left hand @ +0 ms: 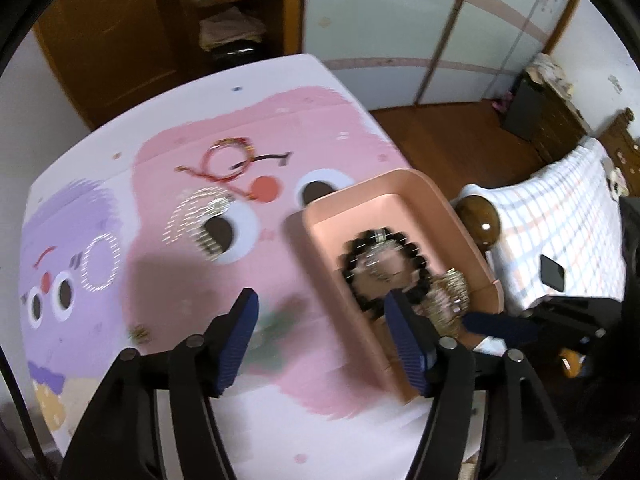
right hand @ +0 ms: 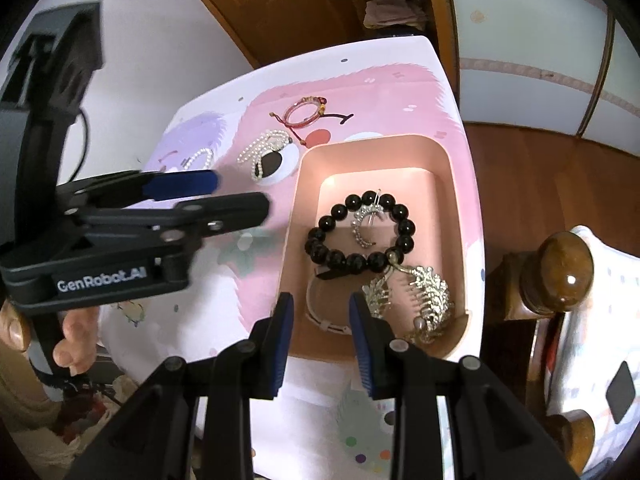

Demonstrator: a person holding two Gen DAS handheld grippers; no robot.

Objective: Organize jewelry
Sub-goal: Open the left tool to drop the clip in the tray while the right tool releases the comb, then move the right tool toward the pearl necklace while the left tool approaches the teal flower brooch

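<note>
The left tool (left hand: 320, 312) has its two blue-padded fingers spread wide apart, and it holds nothing. It hangs over the white counter with the pink and purple cartoon monsters (left hand: 248, 396), just beside the near left wall of the pink plastic tray (left hand: 320, 256). One finger sits over the tray's edge.

The right tool (right hand: 320, 308) is open too, though not as wide. It holds nothing. Its tips hang over the near end of the pink tray (right hand: 456, 216), above a pale strap (right hand: 324, 320) that lies on the tray floor.

Inside the tray lies a bracelet of big shiny black beads (right hand: 360, 232). A small sparkly silver moon clip (right hand: 362, 226) lies inside that ring. A silver and gold leaf-shaped hair piece (right hand: 428, 296) lies by the tray's near right corner, touching the beads.

Out on the counter lie three more things: a red string bracelet with gold beads (right hand: 306, 114) at the far side, a white pearl necklace in a loose heap (right hand: 264, 152), and a small white pearl ring-shaped bracelet (right hand: 200, 158) to its left. None of them touch the tray.
</note>
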